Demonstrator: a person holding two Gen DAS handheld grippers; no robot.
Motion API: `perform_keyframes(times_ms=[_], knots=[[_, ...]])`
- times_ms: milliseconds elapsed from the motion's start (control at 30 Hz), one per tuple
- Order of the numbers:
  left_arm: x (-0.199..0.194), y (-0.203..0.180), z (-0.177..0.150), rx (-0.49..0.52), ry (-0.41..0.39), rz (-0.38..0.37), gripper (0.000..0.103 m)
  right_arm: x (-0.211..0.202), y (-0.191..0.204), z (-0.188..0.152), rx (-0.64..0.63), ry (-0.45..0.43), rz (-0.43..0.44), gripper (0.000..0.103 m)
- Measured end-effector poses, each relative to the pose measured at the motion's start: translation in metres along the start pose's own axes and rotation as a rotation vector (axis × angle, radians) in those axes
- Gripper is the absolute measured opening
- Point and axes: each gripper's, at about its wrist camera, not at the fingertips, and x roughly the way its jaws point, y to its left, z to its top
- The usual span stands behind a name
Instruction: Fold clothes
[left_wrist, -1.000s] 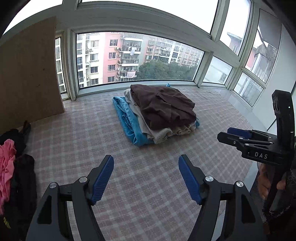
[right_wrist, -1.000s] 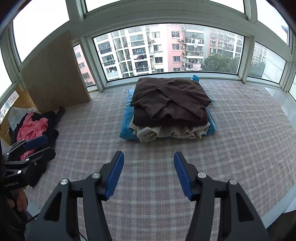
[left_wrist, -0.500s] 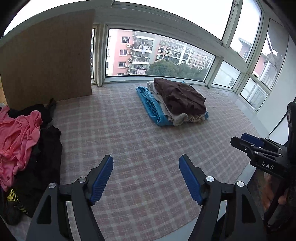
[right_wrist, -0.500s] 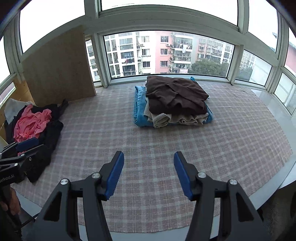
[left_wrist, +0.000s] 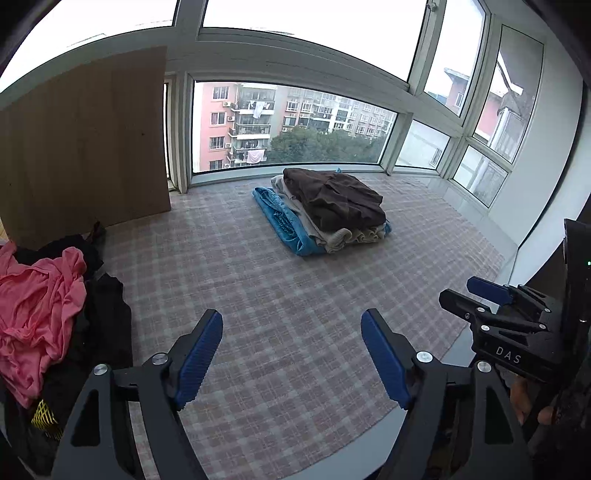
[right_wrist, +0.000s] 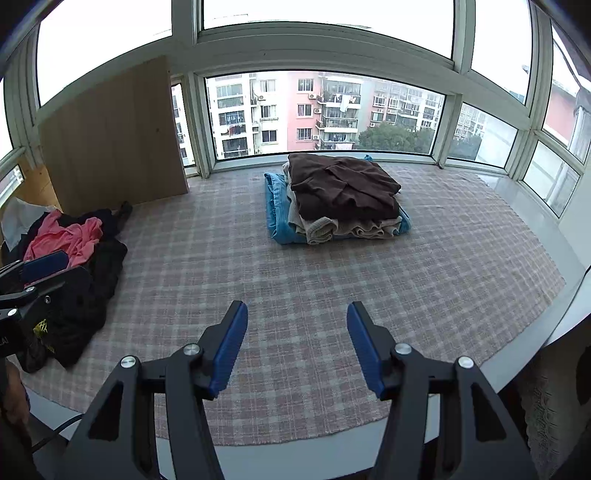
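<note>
Left of our fingers lies the unfolded heap (left_wrist: 40, 306), nearer our left gripper (left_wrist: 291, 354), whose empty jaws are opening; our right gripper (right_wrist: 293, 345) gapes empty. Ahead sits the folded stack (right_wrist: 340, 199).

A big checked cloth (right_wrist: 332, 280) covers the wide ledge by the windows. A tall wooden board (left_wrist: 81, 147) leans up at the far left, right against the window frame (right_wrist: 192, 122). Through the glass there is a pink building (left_wrist: 218, 125), white blocks of flats (right_wrist: 236, 114) and some green trees (left_wrist: 325, 146). The sky looks pale and bright.
</note>
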Motion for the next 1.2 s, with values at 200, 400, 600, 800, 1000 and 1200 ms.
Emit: perform_keyframes(times_ms=[200,400,600,800,1000,1200], knots=[[-0.01,-0.001,-0.001,0.022,-0.014,-0.039,0.076,-0.009,0.005,-0.005,0.01,-0.004,-0.017,0.056],[-0.012,-0.006,-0.003,0.05,-0.017,-0.055,0.076,-0.013,0.004,-0.009,0.025,-0.002,-0.031,0.056],[-0.012,-0.006,-0.005,0.049,-0.01,-0.055,0.077,-0.014,0.002,-0.011,0.033,0.004,-0.031,0.056],[-0.018,-0.005,-0.006,0.041,-0.027,-0.059,0.077,-0.012,0.004,-0.012,0.017,0.012,-0.024,0.056],[-0.019,-0.008,-0.008,0.045,-0.023,-0.056,0.077,-0.013,0.007,-0.011,-0.001,0.008,-0.019,0.056],[-0.025,-0.006,-0.008,0.017,-0.041,-0.067,0.077,-0.013,0.007,-0.011,-0.002,0.007,-0.02,0.056]])
